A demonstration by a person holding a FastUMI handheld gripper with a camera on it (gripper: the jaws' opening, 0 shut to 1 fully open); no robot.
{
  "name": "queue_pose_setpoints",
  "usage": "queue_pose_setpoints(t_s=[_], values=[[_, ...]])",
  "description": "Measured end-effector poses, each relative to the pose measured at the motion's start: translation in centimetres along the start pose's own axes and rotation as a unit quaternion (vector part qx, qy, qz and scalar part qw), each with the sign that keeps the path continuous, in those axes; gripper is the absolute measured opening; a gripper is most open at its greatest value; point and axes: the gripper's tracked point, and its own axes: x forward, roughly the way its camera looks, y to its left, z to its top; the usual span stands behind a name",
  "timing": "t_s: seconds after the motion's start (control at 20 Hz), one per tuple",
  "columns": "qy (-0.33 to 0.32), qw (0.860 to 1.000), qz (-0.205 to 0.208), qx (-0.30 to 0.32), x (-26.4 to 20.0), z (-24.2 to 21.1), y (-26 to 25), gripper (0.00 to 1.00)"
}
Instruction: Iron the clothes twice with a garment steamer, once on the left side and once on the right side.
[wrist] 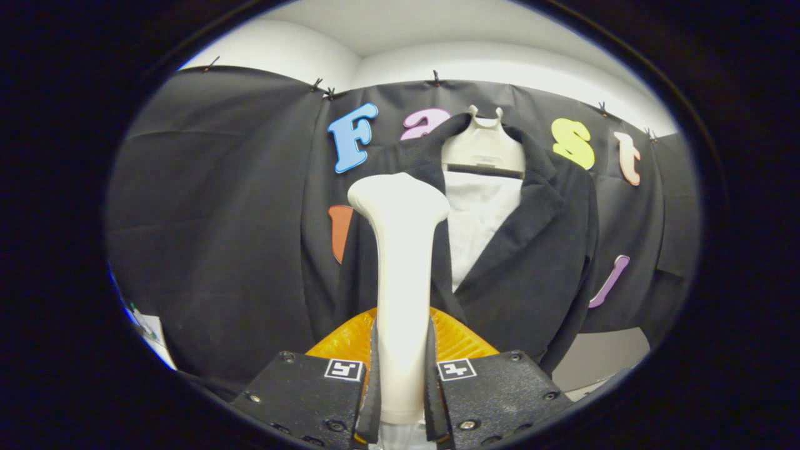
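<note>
My claw [400,375] grips the steamer [400,262], its head at the jacket's [531,250] left lapel; how many passes remain, I cannot tell.

black cloth wall [219,206] | white ceiling [437,37] above | paper sheet [152,334] at wall's foot
</note>
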Motion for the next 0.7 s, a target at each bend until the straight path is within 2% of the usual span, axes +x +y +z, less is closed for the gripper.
queue_pose_setpoints(t_s=[0.25,0.7], values=[[0.019,1.000,-0.006,0.001,1.7,-0.9,0.4,0.30],[0.066,0.998,-0.007,-0.006,2.4,-6.4,-0.3,0.30]])
